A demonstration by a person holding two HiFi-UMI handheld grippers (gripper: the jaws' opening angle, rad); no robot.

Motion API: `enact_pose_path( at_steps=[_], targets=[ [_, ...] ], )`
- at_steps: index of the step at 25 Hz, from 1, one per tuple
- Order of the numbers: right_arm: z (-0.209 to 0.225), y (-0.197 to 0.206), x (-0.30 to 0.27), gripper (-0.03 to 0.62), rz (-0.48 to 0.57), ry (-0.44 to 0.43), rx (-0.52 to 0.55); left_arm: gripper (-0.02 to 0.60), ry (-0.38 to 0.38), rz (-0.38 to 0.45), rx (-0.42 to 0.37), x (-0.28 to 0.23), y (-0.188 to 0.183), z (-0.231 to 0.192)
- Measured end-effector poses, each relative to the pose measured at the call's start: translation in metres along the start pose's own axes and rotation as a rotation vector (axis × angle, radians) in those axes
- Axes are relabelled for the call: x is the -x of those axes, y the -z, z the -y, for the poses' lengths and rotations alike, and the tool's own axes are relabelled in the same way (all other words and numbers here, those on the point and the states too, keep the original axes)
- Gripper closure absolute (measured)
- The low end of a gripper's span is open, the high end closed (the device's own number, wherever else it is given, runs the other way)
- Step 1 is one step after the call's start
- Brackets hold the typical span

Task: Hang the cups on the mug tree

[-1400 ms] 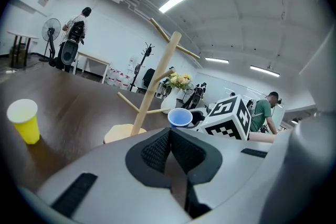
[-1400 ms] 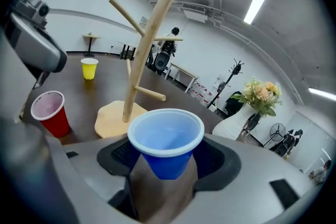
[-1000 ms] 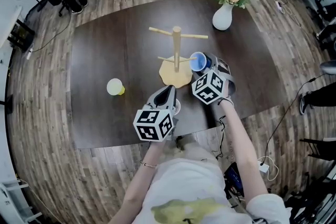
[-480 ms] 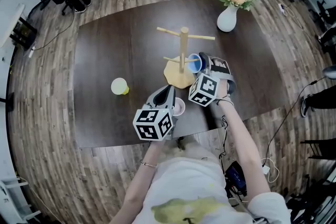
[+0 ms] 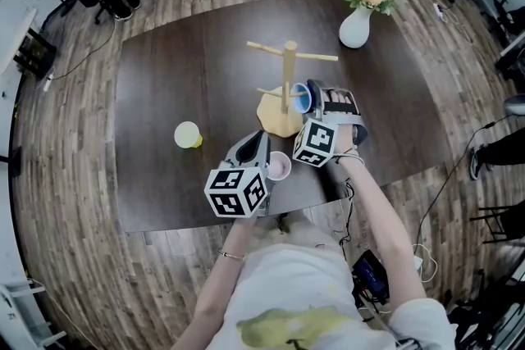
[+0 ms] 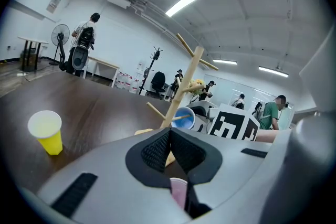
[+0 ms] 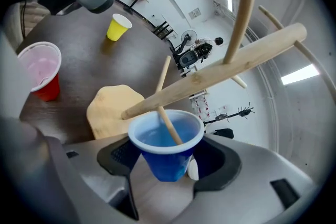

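Right gripper view has the right gripper (image 7: 166, 160) clamped wide round the blue cup (image 7: 165, 149) at lower centre, its mouth tipped over a low peg (image 7: 169, 124) of the tree (image 7: 220, 68) — the peg tip sits just inside the rim. Released with the peg this shallow, the cup could well slide off and drop by the base (image 7: 113, 107); a sideways shove might rock the tree. Left gripper (image 6: 169, 132) is closed and empty, with the pink cup (image 6: 178, 191) just under it and the yellow cup (image 6: 46, 131) at far left.
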State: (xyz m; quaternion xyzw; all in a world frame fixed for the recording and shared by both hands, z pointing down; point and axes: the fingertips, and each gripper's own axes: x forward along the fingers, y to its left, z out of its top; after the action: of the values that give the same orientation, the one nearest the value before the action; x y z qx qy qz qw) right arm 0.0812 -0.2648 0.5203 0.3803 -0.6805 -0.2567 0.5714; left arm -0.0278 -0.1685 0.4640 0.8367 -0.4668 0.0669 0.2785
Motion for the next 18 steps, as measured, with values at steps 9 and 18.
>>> enact_pose_path(
  at_steps=[9, 18],
  targets=[
    [-0.009, -0.011, 0.001, 0.278, 0.029, -0.003, 0.071, 0.558, -0.008, -0.003, 0.012, 0.001, 0.000, -0.006],
    [-0.015, -0.016, 0.003, 0.246, 0.057, 0.001, 0.091, 0.558, -0.009, -0.001, 0.019, 0.003, 0.002, -0.009]
  ],
)
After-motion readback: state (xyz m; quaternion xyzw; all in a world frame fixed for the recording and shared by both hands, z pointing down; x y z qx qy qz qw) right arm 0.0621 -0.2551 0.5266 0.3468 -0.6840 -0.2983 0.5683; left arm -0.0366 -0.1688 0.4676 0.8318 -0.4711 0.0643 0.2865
